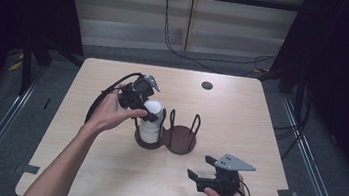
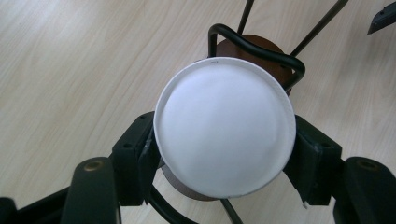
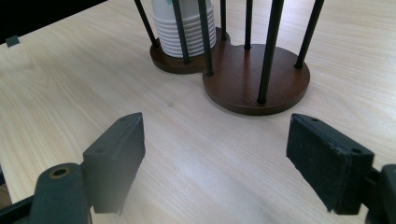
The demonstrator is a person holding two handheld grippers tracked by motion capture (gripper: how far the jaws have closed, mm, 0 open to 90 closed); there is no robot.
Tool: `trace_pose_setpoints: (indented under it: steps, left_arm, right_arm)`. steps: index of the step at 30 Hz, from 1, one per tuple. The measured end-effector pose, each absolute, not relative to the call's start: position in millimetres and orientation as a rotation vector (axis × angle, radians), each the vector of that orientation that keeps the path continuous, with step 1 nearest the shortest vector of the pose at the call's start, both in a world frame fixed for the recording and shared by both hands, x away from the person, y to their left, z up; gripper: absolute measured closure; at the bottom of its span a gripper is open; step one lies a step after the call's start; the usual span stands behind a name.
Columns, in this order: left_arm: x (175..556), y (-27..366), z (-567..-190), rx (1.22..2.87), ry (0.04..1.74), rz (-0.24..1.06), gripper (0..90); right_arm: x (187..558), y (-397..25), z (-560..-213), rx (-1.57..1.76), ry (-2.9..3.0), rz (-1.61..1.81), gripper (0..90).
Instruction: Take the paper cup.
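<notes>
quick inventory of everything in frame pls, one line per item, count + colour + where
paper cups: one nested stack, white, upside down in the holder's left ring, number of cups unclear
cup holder: 1, dark brown double round base with black wire uprights, table centre; right ring empty
table: 1, light wood, under everything
grommet hole: 1, dark, far side of table, right of centre
cables: several, black, on the floor beyond the table
left gripper: 1, black, jaws either side of the top cup, seemingly closed on it
right gripper: 1, black with grey plate, near right table edge, jaws open, empty
hands: 2, one holding each gripper
</notes>
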State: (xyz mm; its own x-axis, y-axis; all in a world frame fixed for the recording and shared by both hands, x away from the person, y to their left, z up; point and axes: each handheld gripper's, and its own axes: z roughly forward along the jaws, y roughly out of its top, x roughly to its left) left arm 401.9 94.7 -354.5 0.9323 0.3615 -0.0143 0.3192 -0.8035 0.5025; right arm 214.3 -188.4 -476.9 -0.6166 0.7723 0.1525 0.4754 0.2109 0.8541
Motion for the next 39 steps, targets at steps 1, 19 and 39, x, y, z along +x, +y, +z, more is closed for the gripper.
trace_pose_setpoints:
  steps: [1, 19, 39]
  left_arm:
    - [402, 95, -354, 2.562, 0.487, 0.112, 34.6]
    - [398, 107, -342, 2.529, 0.518, 0.135, 35.9]
    - [388, 119, -330, 2.433, 0.519, 0.149, 36.6]
  right_arm:
    - [214, -188, -477, 1.171, 2.184, 1.365, 19.1]
    - [216, -186, -477, 1.158, 2.195, 1.368, 18.8]
    - [216, -186, -477, 1.165, 2.191, 1.372, 18.4]
